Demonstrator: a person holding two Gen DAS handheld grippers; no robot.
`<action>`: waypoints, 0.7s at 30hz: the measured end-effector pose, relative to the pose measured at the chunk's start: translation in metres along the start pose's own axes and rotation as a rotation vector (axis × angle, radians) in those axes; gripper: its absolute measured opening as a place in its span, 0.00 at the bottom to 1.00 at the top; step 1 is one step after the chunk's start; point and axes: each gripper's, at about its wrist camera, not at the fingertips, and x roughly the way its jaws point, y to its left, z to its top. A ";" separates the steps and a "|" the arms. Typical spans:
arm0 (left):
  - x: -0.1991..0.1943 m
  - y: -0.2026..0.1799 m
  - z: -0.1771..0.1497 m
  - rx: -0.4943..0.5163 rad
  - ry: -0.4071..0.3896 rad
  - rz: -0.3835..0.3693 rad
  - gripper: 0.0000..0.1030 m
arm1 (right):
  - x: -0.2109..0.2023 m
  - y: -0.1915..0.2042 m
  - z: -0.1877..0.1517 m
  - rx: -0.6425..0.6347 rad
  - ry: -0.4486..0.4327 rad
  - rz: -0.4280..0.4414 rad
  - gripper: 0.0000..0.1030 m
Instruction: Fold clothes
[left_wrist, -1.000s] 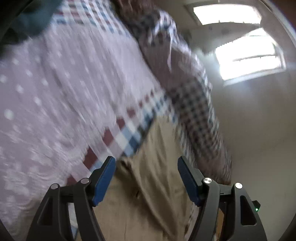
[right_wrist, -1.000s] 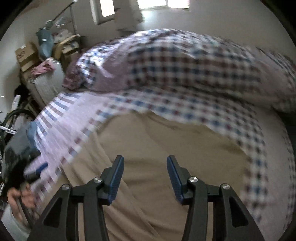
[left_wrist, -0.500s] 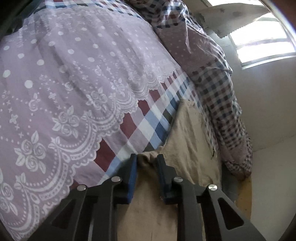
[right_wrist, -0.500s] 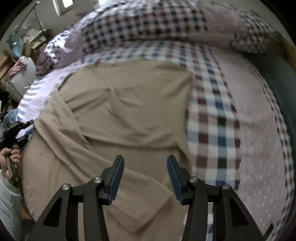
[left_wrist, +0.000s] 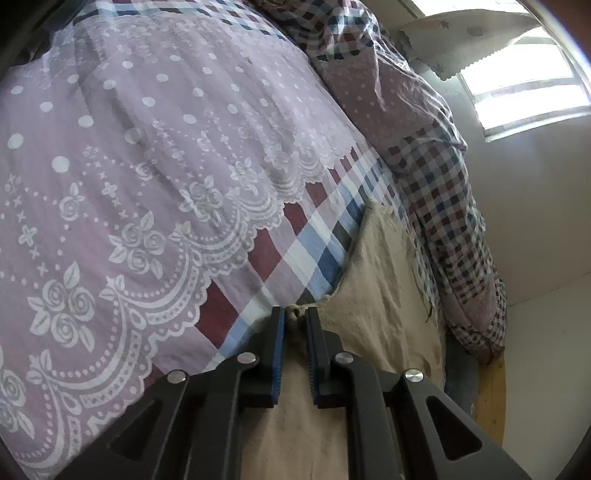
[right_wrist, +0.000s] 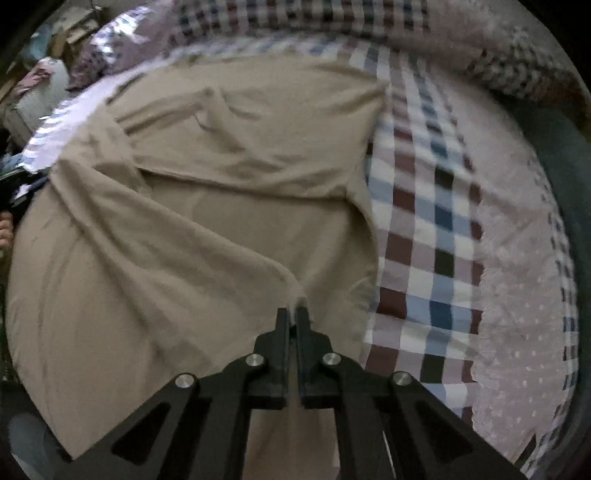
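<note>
**Tan garment pinched at two points on the bed**

Bedding fills both views: a mauve bedspread (left_wrist: 155, 155) printed with white dots, roses and a lace-like scallop, bordered by a band of maroon, blue and white checks, covers the bed. No brand, label or writing can be read anywhere.

Left wrist view, from the left: the printed spread takes up the whole left half and lies bare up to its checked border. At bottom centre the left gripper (left_wrist: 295, 314) is closing its fingers on a bunched corner of the tan garment (left_wrist: 384, 280), with the cloth between the blue pads. The garment's left edge runs up along the checked band. To its right a rumpled checked quilt (left_wrist: 436, 177) lies heaped along the far side of the bed, with a plain wall and a bright window (left_wrist: 524, 88) beyond, and a strip of wooden floor (left_wrist: 491, 398) below.

Right wrist view, from the left: a hand (right_wrist: 5, 230) shows at the left rim, with blurred boxes and bundles at upper left. The tan garment (right_wrist: 207, 206) is spread wide over the left and middle of the bed, creased, one fold rising to the right gripper (right_wrist: 294, 312), whose fingers are closed on that ridge of cloth. The garment's right edge meets the checked band; beyond it the bedspread (right_wrist: 517, 258) lies bare to the bed's right edge.
</note>
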 end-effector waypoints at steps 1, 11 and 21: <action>0.000 0.000 0.000 -0.002 -0.001 0.000 0.11 | -0.013 0.009 -0.005 -0.041 -0.031 0.003 0.01; 0.000 0.001 -0.001 -0.005 -0.004 -0.001 0.11 | -0.050 0.097 -0.055 -0.428 0.033 0.161 0.04; 0.000 0.001 -0.001 -0.005 -0.004 -0.002 0.11 | -0.074 0.066 -0.043 -0.252 -0.079 0.162 0.25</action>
